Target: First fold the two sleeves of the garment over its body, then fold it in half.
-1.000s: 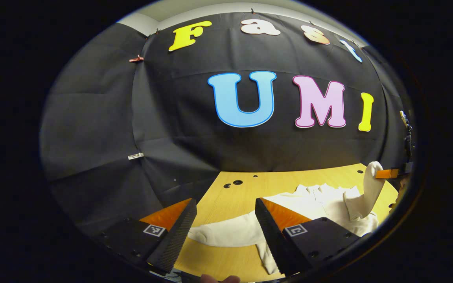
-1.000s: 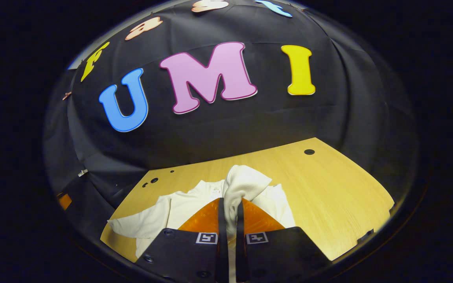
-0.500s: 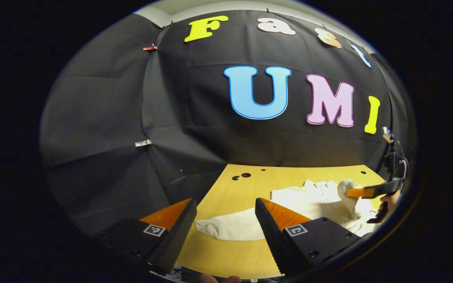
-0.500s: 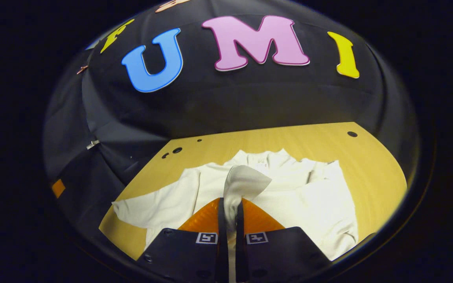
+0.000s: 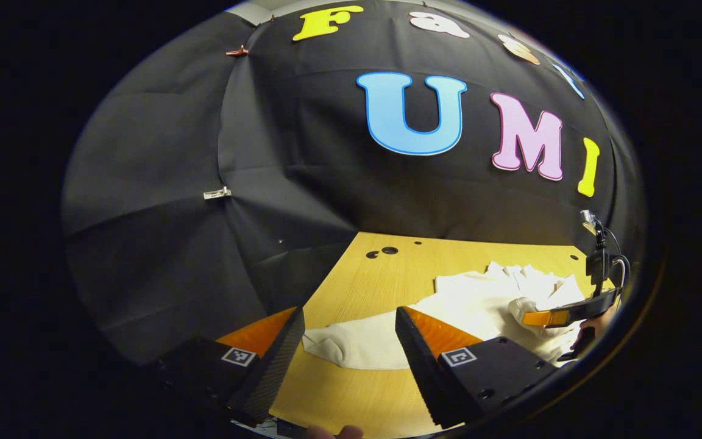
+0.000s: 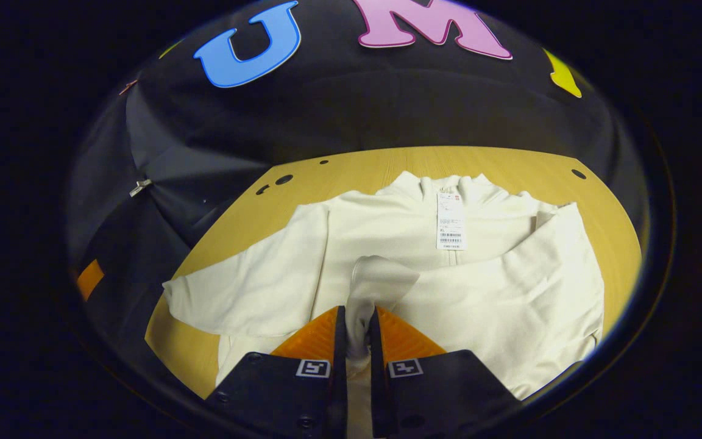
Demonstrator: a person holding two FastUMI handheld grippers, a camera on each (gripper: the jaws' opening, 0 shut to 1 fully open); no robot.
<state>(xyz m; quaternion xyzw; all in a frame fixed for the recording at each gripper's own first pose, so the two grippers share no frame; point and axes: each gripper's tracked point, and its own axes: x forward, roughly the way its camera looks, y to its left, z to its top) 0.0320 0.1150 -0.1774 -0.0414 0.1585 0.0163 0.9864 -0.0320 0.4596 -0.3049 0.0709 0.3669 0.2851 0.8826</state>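
A cream-white garment [image 6: 400, 225] lies face up on the wooden table [image 6: 357, 164], with a paper tag [image 6: 450, 221] near its collar. My right gripper [image 6: 356, 312] is shut on the cuff of one sleeve [image 6: 381, 277], which is drawn in over the body from the right shoulder [image 6: 546, 268]. The other sleeve [image 6: 235, 292] lies spread out to the left. In the left gripper view that spread sleeve [image 5: 357, 344] rests on the table just beyond my open left gripper [image 5: 349, 312], and the right gripper [image 5: 561, 317] holds its cuff low over the garment [image 5: 485, 299].
Several round holes [image 6: 284, 179] mark the table's far left corner, also seen as holes [image 5: 389, 250] in the left gripper view. The black cloth wall stands close behind the table. Bare wood [image 5: 351, 396] lies in front of the spread sleeve.
My right gripper has carried the cuff inward and down, from high in the air to low over the body. The left gripper stayed open and only tilted down a little.
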